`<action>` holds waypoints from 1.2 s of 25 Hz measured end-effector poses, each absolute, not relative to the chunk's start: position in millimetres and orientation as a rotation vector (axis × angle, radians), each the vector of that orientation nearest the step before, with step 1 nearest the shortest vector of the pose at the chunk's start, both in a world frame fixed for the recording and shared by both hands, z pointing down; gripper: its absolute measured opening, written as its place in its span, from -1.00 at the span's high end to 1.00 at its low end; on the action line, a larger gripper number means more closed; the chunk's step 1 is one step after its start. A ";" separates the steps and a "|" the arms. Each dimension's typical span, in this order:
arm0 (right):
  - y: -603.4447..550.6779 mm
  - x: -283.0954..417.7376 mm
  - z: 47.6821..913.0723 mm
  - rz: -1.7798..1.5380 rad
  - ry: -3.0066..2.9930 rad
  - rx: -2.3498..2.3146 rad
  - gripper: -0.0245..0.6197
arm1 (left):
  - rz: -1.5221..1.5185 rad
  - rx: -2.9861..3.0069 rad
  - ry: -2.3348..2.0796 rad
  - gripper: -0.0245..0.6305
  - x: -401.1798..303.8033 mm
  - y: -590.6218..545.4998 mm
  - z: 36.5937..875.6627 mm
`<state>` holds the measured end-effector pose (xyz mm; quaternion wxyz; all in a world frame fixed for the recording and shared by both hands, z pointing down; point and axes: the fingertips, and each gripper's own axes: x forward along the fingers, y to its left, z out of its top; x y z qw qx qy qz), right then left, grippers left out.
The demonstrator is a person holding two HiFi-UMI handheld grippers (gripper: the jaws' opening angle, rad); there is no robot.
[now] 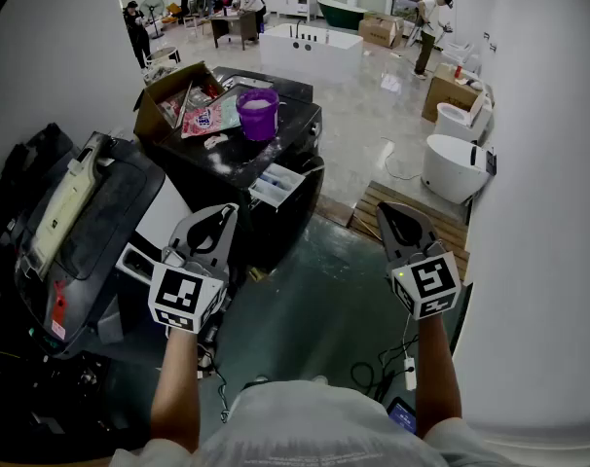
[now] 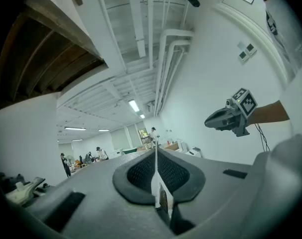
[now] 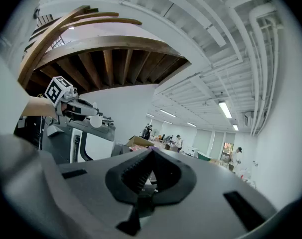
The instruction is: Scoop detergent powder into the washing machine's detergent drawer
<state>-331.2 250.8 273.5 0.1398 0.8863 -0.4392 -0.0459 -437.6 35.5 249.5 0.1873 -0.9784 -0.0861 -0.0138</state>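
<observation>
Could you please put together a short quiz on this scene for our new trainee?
1. True or false: the detergent drawer is pulled out.
2. The tub on the washing machine is: A green, B purple, C white.
3. Which gripper holds the white scoop?
Key: 1 true; 2 B; 3 the left gripper, jaws shut on it. The right gripper is shut and empty.

We hold our left gripper (image 1: 217, 220) and right gripper (image 1: 392, 217) out in front, level with each other and well apart, forearms (image 1: 175, 387) bare. Both have jaws pressed together, nothing between them.
</observation>
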 end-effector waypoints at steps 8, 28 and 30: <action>288.3 -320.7 277.0 -0.139 -1.306 2.589 0.91 | -0.057 -2.815 -0.218 0.88 -431.9 60.8 259.3; 266.9 -231.2 299.4 -0.057 -1.376 2.594 0.91 | -0.103 -2.944 -0.175 0.88 -343.9 27.6 292.5; 253.2 -210.6 302.2 -0.056 -1.389 2.574 0.91 | -0.110 -2.948 -0.167 0.88 -320.8 14.0 298.8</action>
